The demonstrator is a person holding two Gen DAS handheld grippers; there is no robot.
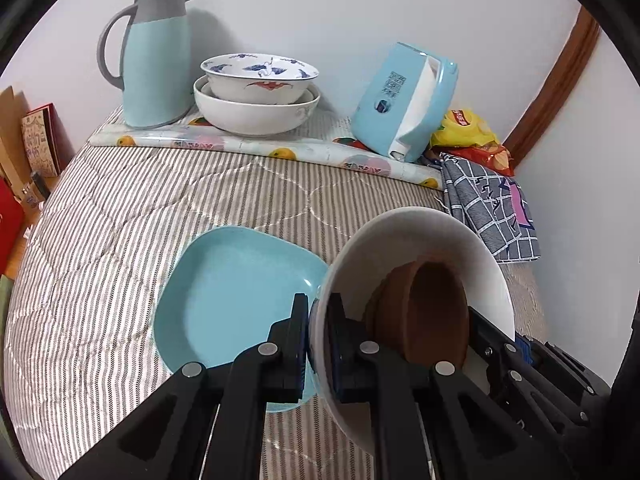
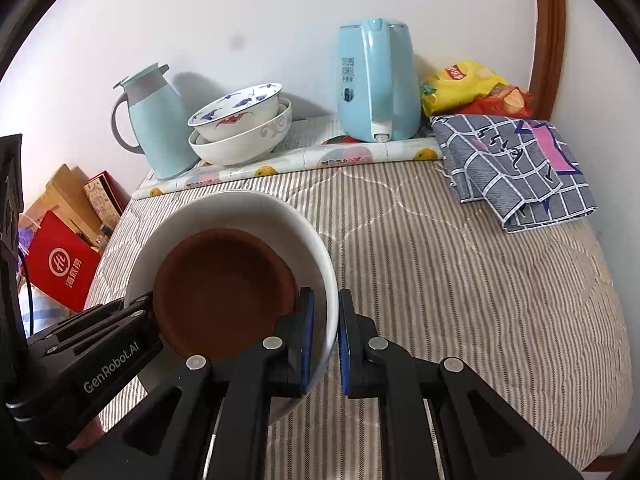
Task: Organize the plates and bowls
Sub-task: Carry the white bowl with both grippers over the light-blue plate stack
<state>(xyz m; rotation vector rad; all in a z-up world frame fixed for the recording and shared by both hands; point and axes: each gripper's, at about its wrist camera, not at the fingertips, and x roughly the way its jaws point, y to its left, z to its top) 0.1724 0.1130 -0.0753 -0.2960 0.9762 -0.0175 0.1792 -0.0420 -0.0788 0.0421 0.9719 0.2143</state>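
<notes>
A white bowl (image 1: pixel 432 240) with a brown bowl (image 1: pixel 432 312) nested inside is held above the striped table. My left gripper (image 1: pixel 318 344) is shut on its near-left rim, my right gripper (image 2: pixel 324 340) is shut on its right rim (image 2: pixel 324 280). The brown bowl (image 2: pixel 224 292) sits inside the white one. A light blue square plate (image 1: pixel 232 296) lies flat just left of the held bowl. Two stacked bowls, a blue-patterned one (image 1: pixel 260 74) in a plain white one (image 1: pixel 256 114), stand at the back; they also show in the right wrist view (image 2: pixel 240 120).
A pale blue thermos jug (image 1: pixel 156 56) stands left of the stacked bowls, a blue kettle (image 2: pixel 376 80) to their right. Snack bags (image 2: pixel 472 88) and a folded checked cloth (image 2: pixel 516 164) lie at the back right. Boxes and a red bag (image 2: pixel 64 264) stand off the left edge.
</notes>
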